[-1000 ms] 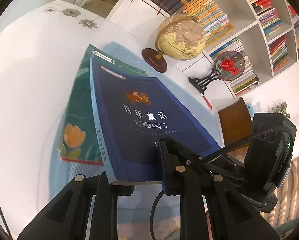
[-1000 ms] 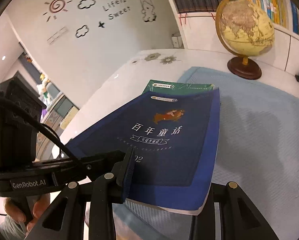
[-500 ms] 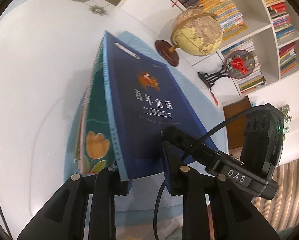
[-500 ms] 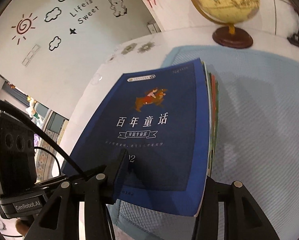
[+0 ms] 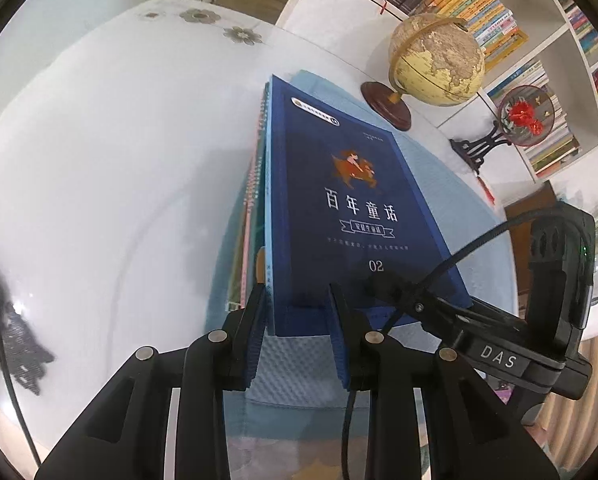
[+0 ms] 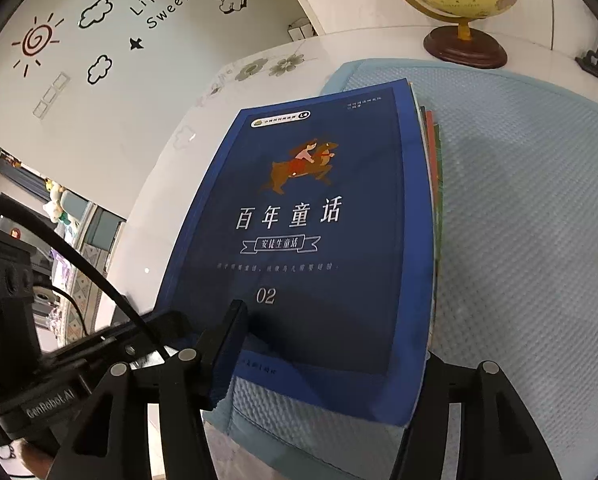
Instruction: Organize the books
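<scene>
A dark blue book (image 5: 351,208) with white Chinese title and "02" stands tilted on its lower edge over a light blue mat (image 5: 459,216), with thinner colourful books (image 5: 251,200) behind it. My left gripper (image 5: 297,312) is shut on the blue book's near left corner. My right gripper (image 6: 327,364) is shut on the same blue book (image 6: 311,240) at its near edge, one finger on the cover, one behind. The colourful books' edges (image 6: 433,148) show at its right.
A yellow globe (image 5: 435,64) on a wooden base stands at the back of the white table (image 5: 99,152). A round fan ornament (image 5: 523,116) and bookshelves (image 5: 571,40) lie behind. The globe's base (image 6: 465,46) shows in the right wrist view.
The blue book and the books behind it have been tipped up from lying flat to standing steeply on edge, held by both grippers. The green tulip cover is now hidden behind the blue book.
</scene>
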Demonstrator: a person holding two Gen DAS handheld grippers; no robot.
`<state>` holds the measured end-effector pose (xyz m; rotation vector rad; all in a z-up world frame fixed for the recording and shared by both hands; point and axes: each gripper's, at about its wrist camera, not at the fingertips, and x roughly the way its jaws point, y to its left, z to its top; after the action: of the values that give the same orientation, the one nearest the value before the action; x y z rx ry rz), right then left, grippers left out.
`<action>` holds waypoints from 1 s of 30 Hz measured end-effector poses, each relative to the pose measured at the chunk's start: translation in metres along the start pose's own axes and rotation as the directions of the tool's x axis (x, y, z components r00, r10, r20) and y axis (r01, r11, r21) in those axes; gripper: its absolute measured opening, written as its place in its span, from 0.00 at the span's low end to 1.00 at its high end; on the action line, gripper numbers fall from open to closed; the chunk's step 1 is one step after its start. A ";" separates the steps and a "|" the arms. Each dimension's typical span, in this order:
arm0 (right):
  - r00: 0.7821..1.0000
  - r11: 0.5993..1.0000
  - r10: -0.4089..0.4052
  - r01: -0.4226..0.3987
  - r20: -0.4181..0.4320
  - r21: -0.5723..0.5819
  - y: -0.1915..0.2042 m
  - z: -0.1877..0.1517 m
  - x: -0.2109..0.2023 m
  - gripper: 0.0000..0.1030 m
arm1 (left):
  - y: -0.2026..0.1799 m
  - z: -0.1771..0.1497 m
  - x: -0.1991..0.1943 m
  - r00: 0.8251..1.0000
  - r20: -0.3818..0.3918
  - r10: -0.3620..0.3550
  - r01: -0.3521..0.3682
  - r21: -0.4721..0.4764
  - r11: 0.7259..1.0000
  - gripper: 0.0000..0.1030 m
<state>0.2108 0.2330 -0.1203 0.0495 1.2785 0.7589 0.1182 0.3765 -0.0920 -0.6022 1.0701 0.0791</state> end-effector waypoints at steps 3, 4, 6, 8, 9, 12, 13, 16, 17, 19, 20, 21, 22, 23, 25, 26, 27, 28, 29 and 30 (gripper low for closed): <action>1.000 1.000 0.006 -0.006 -0.007 0.015 -0.005 -0.007 -0.006 0.55 | -0.007 -0.002 -0.005 1.000 0.017 0.015 -0.015 0.024 1.000 0.24; 1.000 1.000 0.008 -0.008 -0.010 0.020 -0.007 -0.009 -0.008 0.55 | -0.011 -0.003 -0.008 1.000 0.026 0.012 -0.013 0.037 0.999 0.25; 1.000 0.999 0.007 -0.007 -0.007 0.032 -0.011 -0.014 -0.013 0.56 | -0.019 -0.003 -0.010 0.999 0.035 0.019 -0.021 0.057 0.998 0.25; 1.000 0.999 0.003 -0.003 -0.009 0.042 -0.014 -0.018 -0.017 0.56 | -0.029 -0.004 -0.012 0.999 0.042 0.023 -0.027 0.084 0.996 0.25; 1.000 0.999 0.000 0.000 -0.008 0.047 -0.015 -0.020 -0.019 0.56 | -0.034 -0.003 -0.012 0.999 0.042 0.021 -0.025 0.095 0.995 0.25; 1.000 0.997 -0.020 0.020 0.008 0.074 -0.023 -0.027 -0.032 0.56 | -0.052 -0.006 -0.013 0.999 0.042 0.000 -0.005 0.122 0.993 0.25; 1.000 0.996 -0.025 0.023 0.019 0.086 -0.026 -0.030 -0.036 0.56 | -0.060 -0.006 -0.013 0.999 0.042 -0.013 0.007 0.137 0.991 0.25; 0.996 0.991 -0.051 0.041 0.072 0.126 -0.037 -0.041 -0.059 0.56 | -0.082 -0.008 -0.010 0.998 0.045 -0.037 0.029 0.170 0.985 0.26; 0.994 0.990 -0.066 0.054 0.091 0.133 -0.041 -0.044 -0.067 0.56 | -0.092 -0.008 -0.008 0.998 0.044 -0.048 0.039 0.178 0.983 0.26; 0.985 0.986 -0.107 0.088 0.133 0.141 -0.051 -0.047 -0.085 0.56 | -0.111 -0.008 -0.003 0.996 0.041 -0.073 0.064 0.187 0.980 0.26; 0.980 0.984 -0.125 0.103 0.153 0.145 -0.057 -0.047 -0.094 0.56 | -0.120 -0.009 -0.002 0.996 0.042 -0.081 0.071 0.191 0.979 0.26; 0.973 0.981 -0.145 0.119 0.179 0.151 -0.064 -0.047 -0.106 0.56 | -0.130 -0.010 -0.001 0.995 0.045 -0.088 0.077 0.197 0.977 0.26; 0.963 0.978 -0.169 0.136 0.211 0.161 -0.071 -0.047 -0.119 0.56 | -0.145 -0.010 0.000 0.994 0.057 -0.089 0.076 0.211 0.975 0.26; 0.949 0.973 -0.194 0.153 0.248 0.174 -0.078 -0.047 -0.135 0.56 | -0.157 -0.010 0.000 0.995 0.072 -0.074 0.056 0.223 0.973 0.26; 0.922 0.963 -0.235 0.178 0.307 0.202 -0.091 -0.051 -0.162 0.59 | -0.193 -0.014 -0.006 0.991 0.135 0.022 -0.059 0.279 0.959 0.27; 0.904 0.955 -0.259 0.188 0.339 0.230 -0.101 -0.057 -0.178 0.67 | -0.211 -0.017 -0.009 0.984 0.170 0.047 -0.096 0.298 0.950 0.27; 0.890 0.948 -0.277 0.192 0.361 0.256 -0.108 -0.061 -0.189 0.78 | -0.222 -0.016 -0.011 0.981 0.187 0.053 -0.110 0.306 0.946 0.28; 0.872 0.938 -0.300 0.195 0.388 0.288 -0.118 -0.069 -0.204 0.81 | -0.235 -0.018 -0.014 0.977 0.204 0.054 -0.116 0.304 0.946 0.29; 0.862 0.931 -0.315 0.201 0.397 0.303 -0.125 -0.071 -0.214 0.81 | -0.246 -0.019 -0.015 0.976 0.214 0.041 -0.104 0.291 0.951 0.30; 0.856 0.927 -0.330 0.215 0.399 0.306 -0.132 -0.073 -0.223 0.81 | -0.253 -0.020 -0.016 0.976 0.218 0.022 -0.084 0.278 0.957 0.34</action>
<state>0.1921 -0.0133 -0.0139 0.2295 0.9061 0.3045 0.1816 0.1580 0.0223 -0.2956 0.8692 0.0336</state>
